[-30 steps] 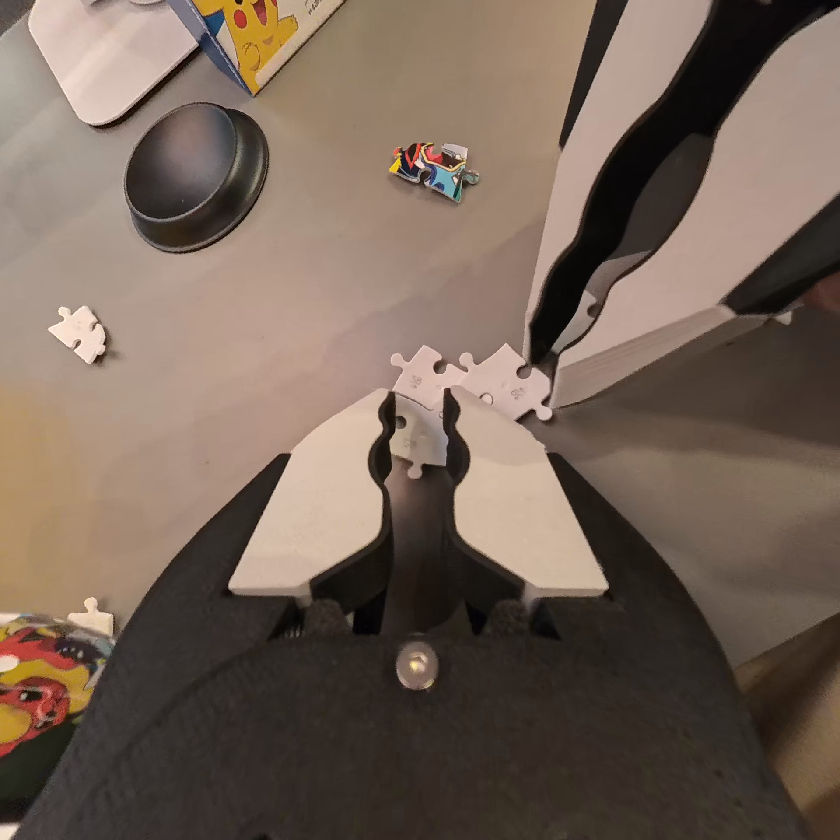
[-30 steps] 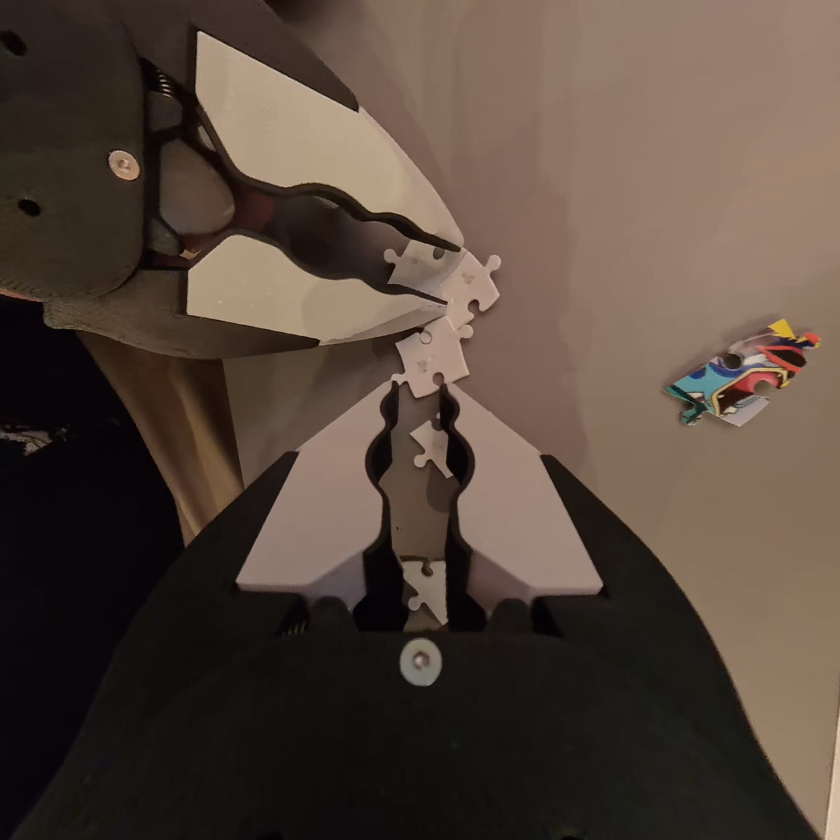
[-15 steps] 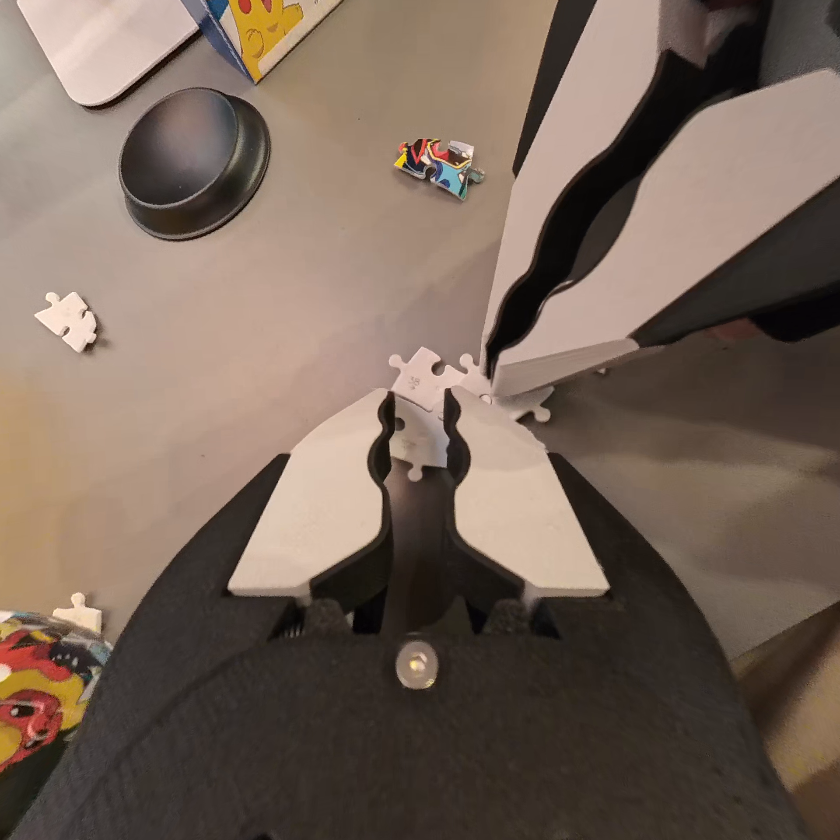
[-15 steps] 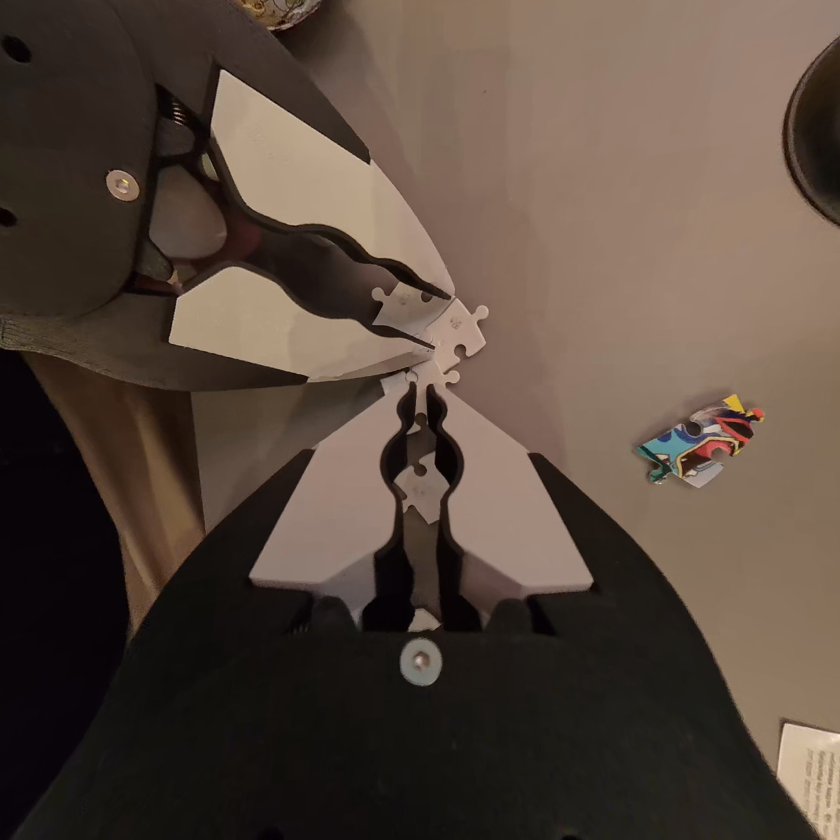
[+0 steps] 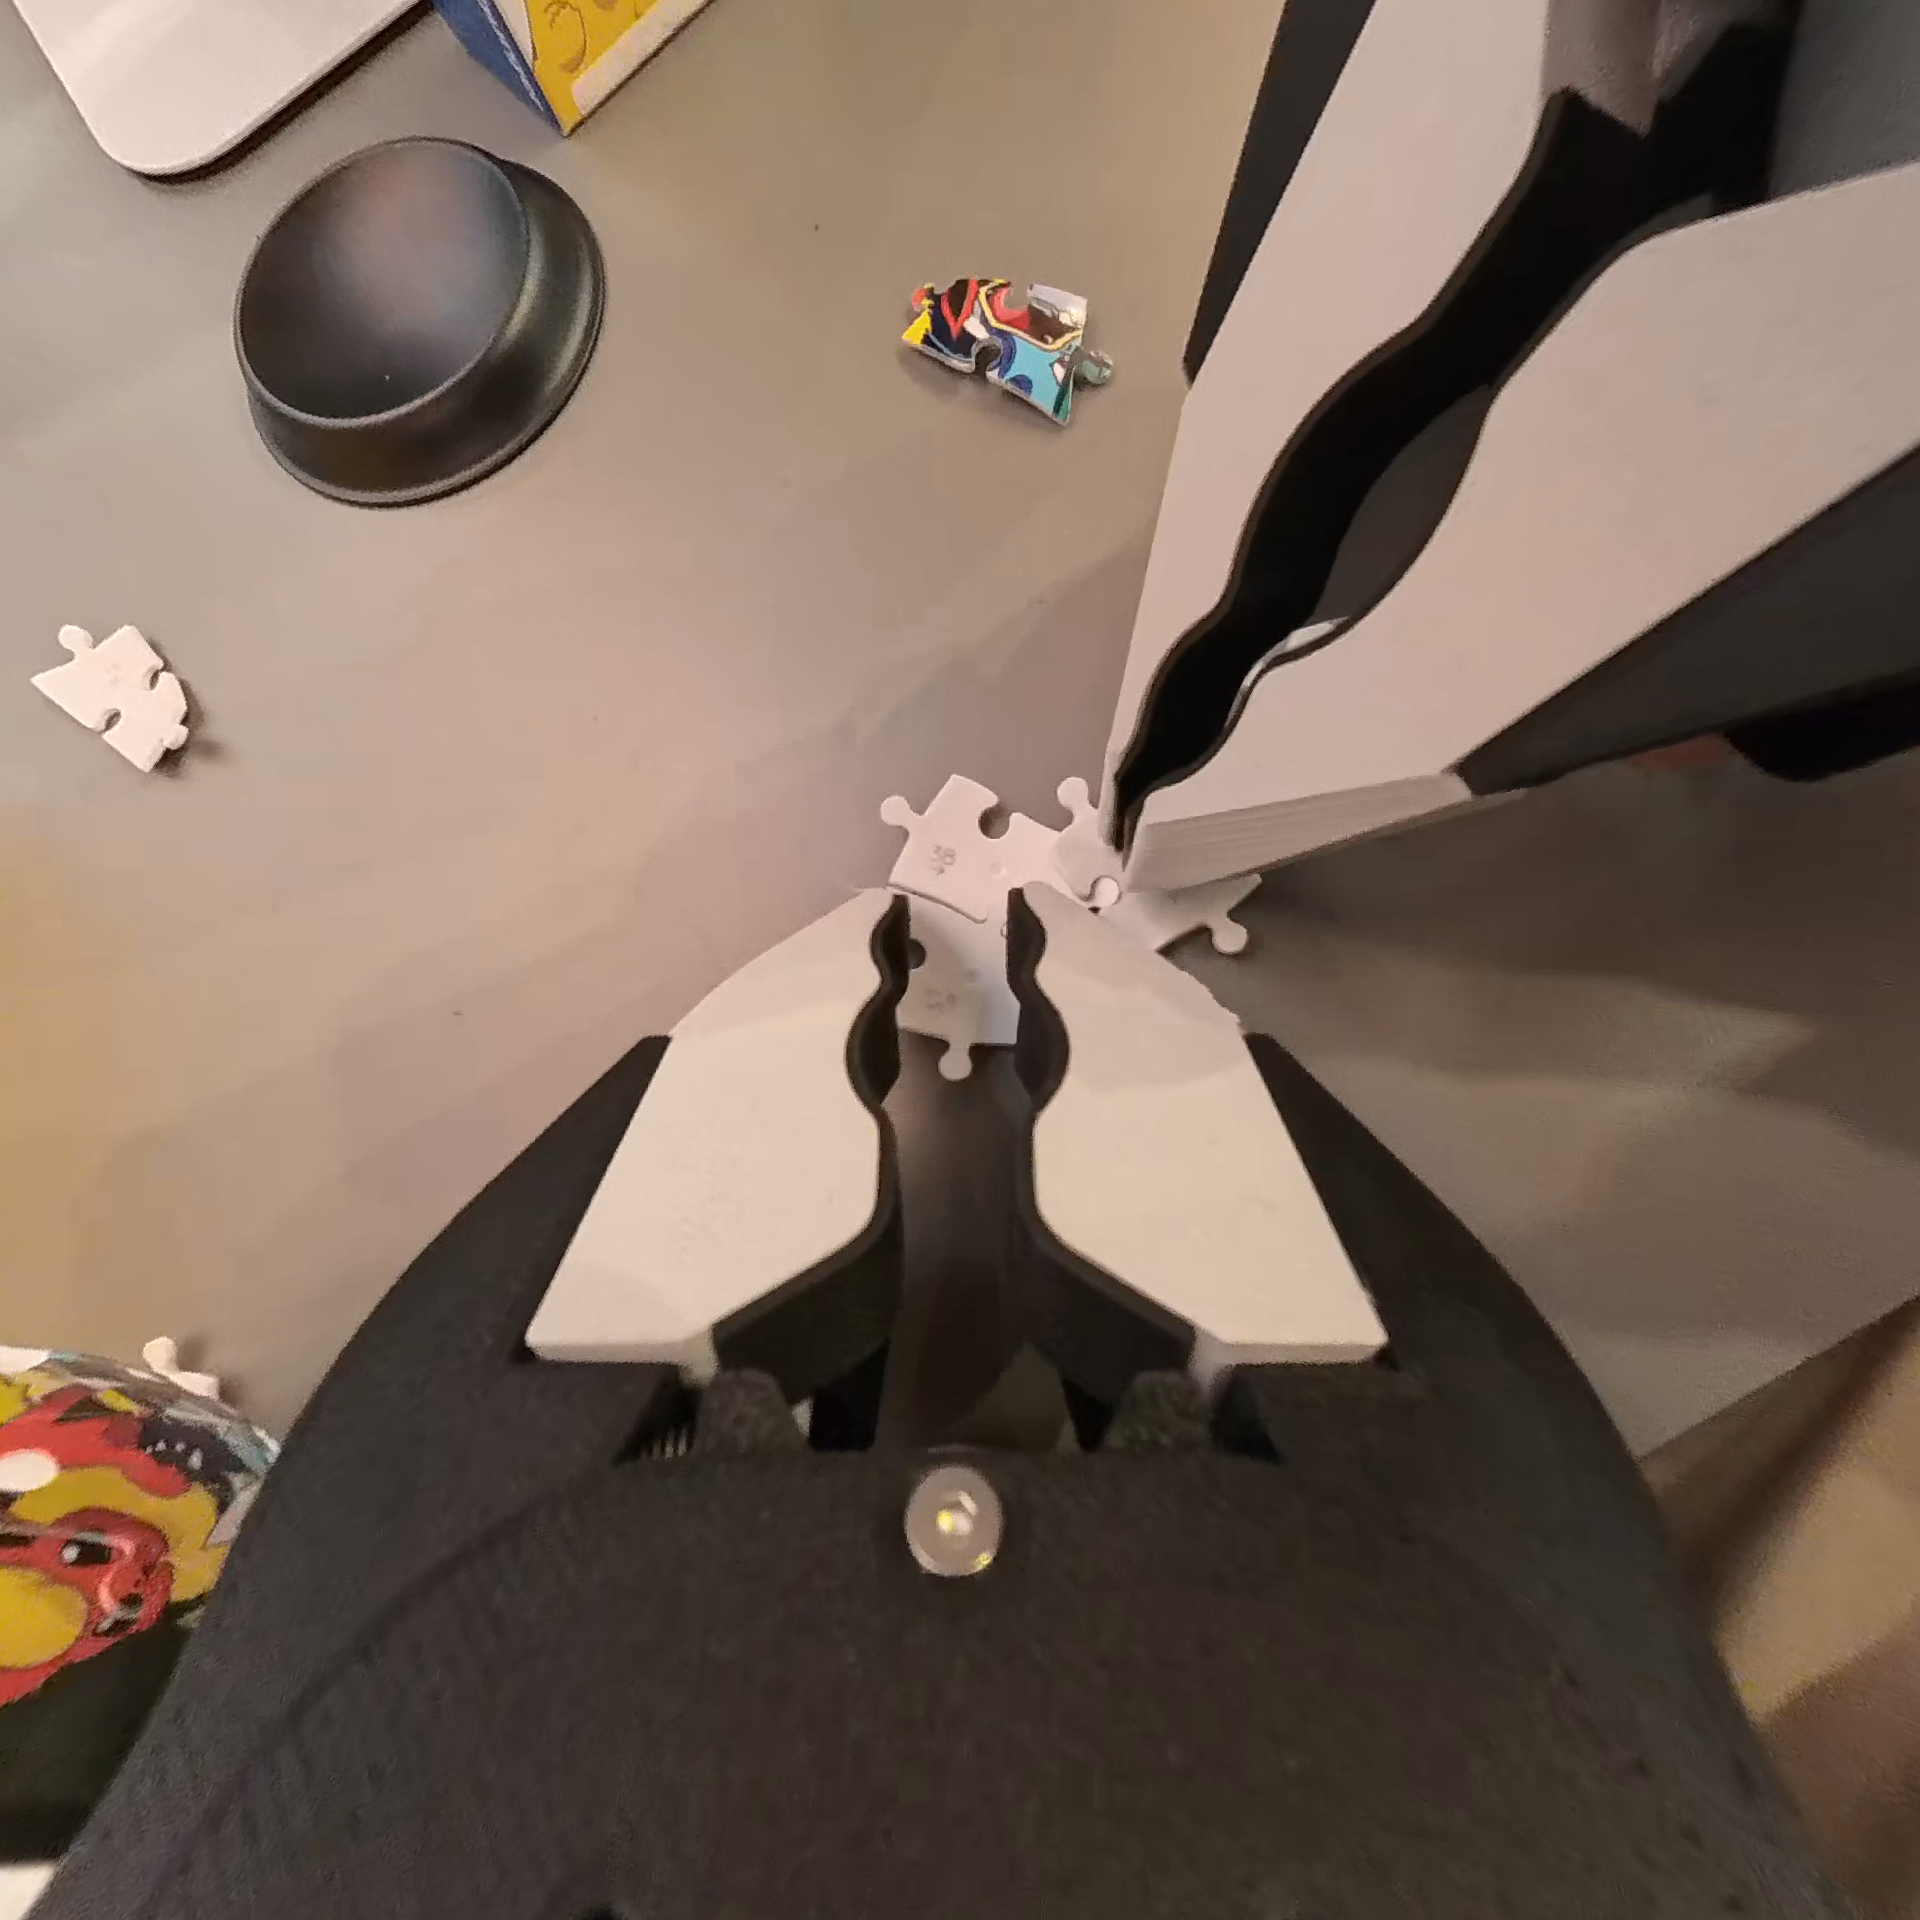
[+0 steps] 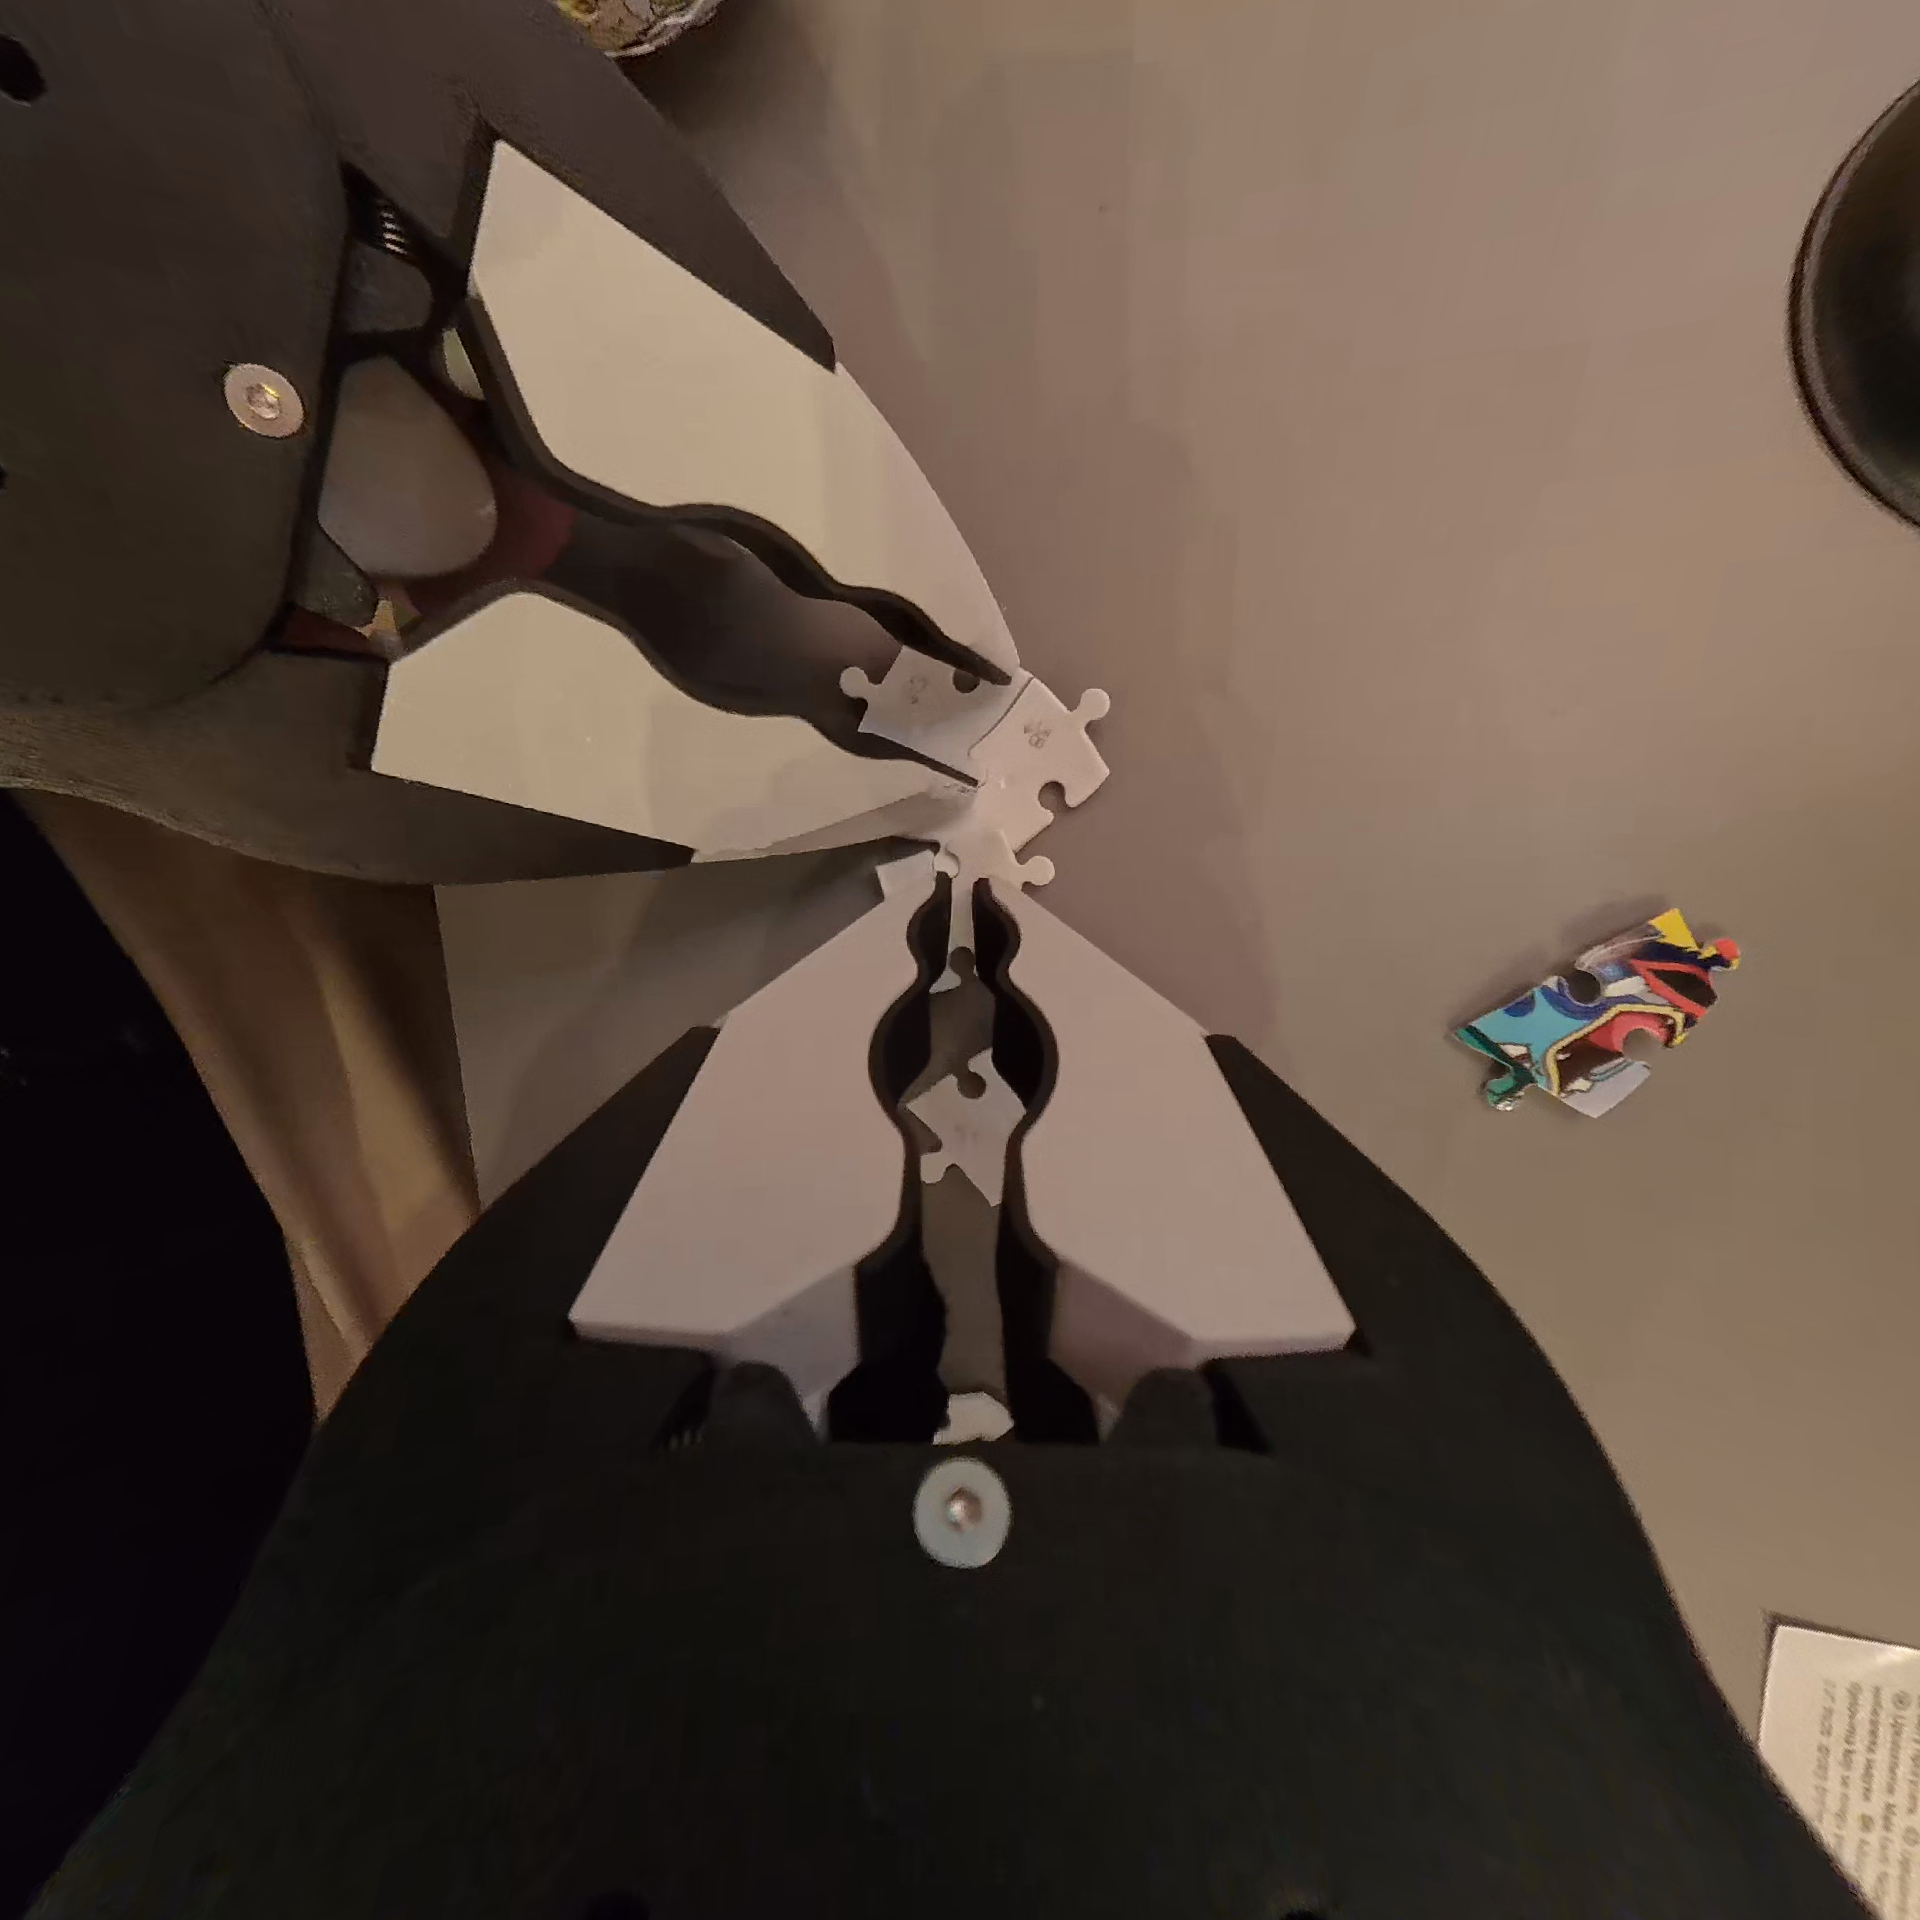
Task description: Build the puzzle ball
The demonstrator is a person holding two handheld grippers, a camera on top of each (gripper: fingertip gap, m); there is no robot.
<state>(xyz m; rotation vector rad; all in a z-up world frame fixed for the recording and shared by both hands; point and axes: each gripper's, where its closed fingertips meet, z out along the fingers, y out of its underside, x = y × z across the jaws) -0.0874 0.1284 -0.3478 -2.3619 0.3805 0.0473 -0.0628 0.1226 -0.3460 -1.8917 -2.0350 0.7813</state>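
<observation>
**Two tongs meet over a cluster of white pieces**

The left tongs (image 5: 956,920) are closed on a white piece (image 5: 961,1003), blank side up, pinched between the tips with its tab pointing back toward the camera. That piece locks into a second piece (image 5: 948,854) that sticks out just beyond the tips, above the grey counter (image 5: 623,727).

The right tongs (image 6: 964,883) come in from the side, their tips nearly together and clamped on a third piece (image 6: 992,854) at the very ends. In the left wrist view these tips (image 5: 1127,831) press against the edge of the cluster, and a tab of the third piece (image 5: 1195,920) shows underneath them. The third piece touches the second one; whether they are fully locked cannot be told. Through the gap of the right tongs a loose piece (image 6: 961,1127) lies on the counter below.

Well apart from the cluster, a printed fragment (image 5: 1003,338) of joined pieces lies face up on the counter. A black dome-shaped stand (image 5: 416,322) sits farther left, with a single white piece (image 5: 114,696) nearer the left edge. The corner of a box (image 5: 582,52) and a white board (image 5: 187,73) lie at the far end. At the lower left, the coloured, partly built ball (image 5: 94,1507) shows at the edge of the view, with another white piece (image 5: 171,1361) beside it. A printed sheet (image 6: 1849,1745) lies at the right wrist view's lower right.
</observation>
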